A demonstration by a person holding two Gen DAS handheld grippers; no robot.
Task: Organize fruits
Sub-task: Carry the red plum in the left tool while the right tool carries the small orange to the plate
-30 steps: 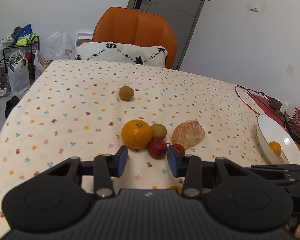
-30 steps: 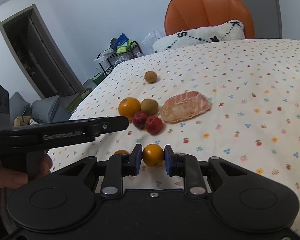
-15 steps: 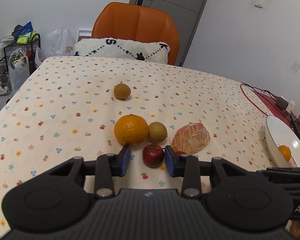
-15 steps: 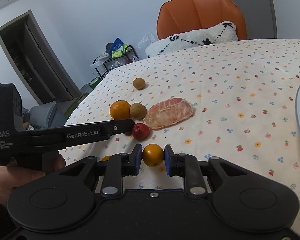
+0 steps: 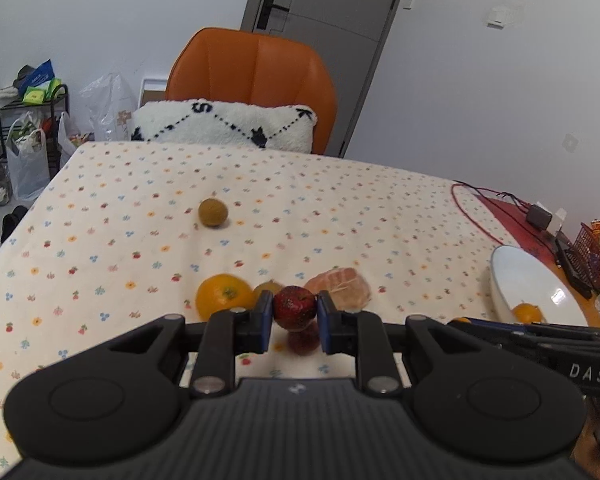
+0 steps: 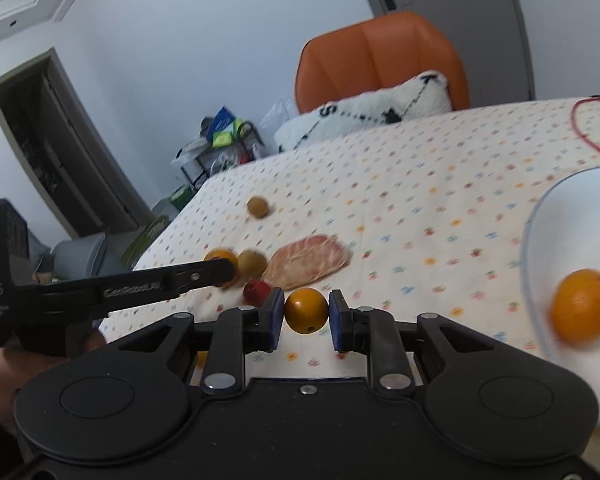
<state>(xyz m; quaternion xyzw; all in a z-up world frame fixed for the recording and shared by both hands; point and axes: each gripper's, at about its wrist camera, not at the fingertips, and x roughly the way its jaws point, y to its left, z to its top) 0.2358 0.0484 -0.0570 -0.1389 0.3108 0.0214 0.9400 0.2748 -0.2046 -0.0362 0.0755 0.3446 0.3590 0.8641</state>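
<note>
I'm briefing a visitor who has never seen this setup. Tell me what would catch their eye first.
Each gripper holds a fruit in its jaws: the left gripper a red fruit, the right gripper a small orange. Behind them, loose fruit clusters on the dotted tablecloth, including a large orange. To the right, a white bowl holds another orange.

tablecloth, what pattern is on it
Cream tablecloth dotted with small flowers and cherries in red, orange and blue; clearest in the left wrist view.
</note>
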